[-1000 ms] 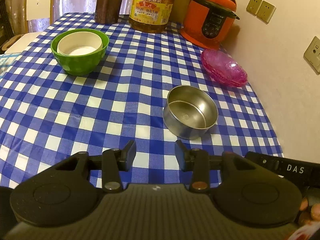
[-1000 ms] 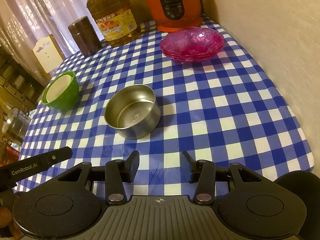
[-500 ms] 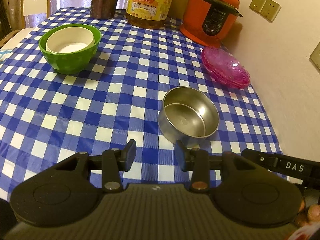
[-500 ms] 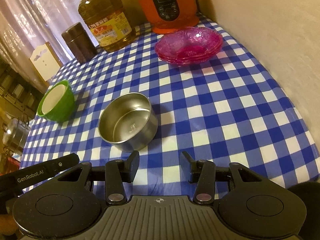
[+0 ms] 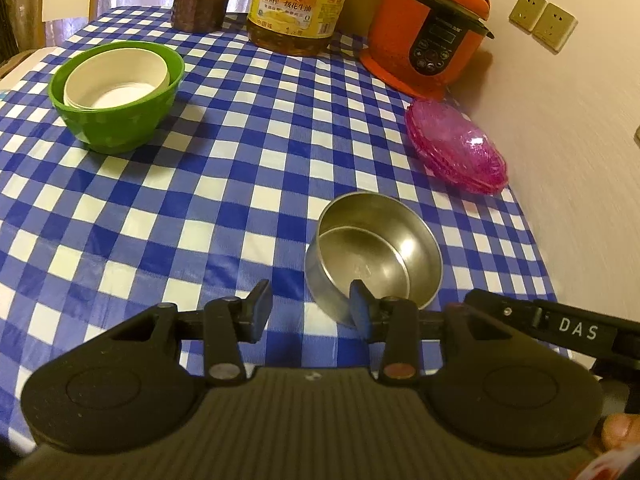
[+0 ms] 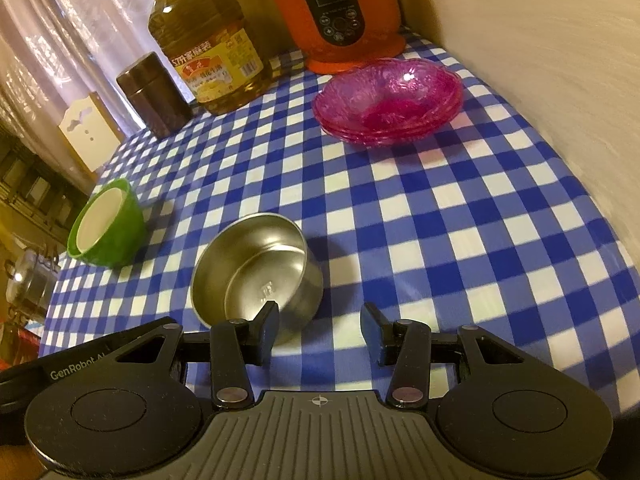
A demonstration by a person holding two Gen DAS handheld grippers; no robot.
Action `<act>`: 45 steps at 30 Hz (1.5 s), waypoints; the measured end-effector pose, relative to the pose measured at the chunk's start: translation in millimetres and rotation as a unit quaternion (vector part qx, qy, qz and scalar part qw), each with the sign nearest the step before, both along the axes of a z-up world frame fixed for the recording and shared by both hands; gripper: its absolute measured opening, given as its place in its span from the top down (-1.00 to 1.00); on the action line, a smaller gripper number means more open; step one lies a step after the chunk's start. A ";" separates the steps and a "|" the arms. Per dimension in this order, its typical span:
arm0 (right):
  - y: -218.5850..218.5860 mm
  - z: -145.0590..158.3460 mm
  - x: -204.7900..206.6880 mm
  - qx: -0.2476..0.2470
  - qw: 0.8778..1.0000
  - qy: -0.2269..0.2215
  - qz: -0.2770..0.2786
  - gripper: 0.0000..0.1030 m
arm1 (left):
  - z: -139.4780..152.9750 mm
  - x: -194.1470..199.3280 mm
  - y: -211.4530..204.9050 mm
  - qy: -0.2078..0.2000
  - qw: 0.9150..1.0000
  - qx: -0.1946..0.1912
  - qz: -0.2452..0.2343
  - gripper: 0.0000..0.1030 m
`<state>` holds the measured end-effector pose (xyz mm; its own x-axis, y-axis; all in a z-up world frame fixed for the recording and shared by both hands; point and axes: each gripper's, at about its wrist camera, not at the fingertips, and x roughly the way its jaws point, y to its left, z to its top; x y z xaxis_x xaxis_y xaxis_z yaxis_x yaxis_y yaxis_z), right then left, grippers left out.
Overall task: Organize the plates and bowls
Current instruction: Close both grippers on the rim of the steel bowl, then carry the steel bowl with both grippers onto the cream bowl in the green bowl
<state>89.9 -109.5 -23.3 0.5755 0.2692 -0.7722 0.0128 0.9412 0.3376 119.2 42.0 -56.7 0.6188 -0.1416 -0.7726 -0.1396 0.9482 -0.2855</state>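
Checked tablecloth (image 5: 168,208) holds oil jug (image 5: 298,2) (label "5.7升家庭装").

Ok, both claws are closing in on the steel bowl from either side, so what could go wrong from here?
1. The steel bowl is smooth and thin-rimmed; a claw pinching its wall may slip or tip it.
2. The left claw and right claw hang open, apart from the bowl but close together, so they could collide.
3. A nudge could slide the bowl on the glossy checked tablecloth toward the stacked pink glass plates.
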 end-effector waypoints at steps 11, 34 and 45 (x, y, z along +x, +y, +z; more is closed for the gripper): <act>7.9 -17.3 27.5 0.017 1.000 -0.001 0.011 0.12 | -14.5 22.7 -2.7 -0.012 1.000 -0.019 0.001 0.30; 16.2 -37.0 45.9 0.007 1.000 0.009 0.025 0.76 | -30.9 38.1 -8.1 0.002 1.000 -0.013 -0.002 0.82; 18.6 -28.1 28.3 0.014 0.999 0.015 0.029 0.77 | -19.4 16.8 0.7 0.000 1.000 -0.015 -0.001 0.84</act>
<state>118.2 -90.9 -51.4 0.5349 0.3226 -0.7809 -0.0305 0.9310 0.3638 136.1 42.7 -76.1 0.6190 -0.1665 -0.7675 -0.1367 0.9395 -0.3140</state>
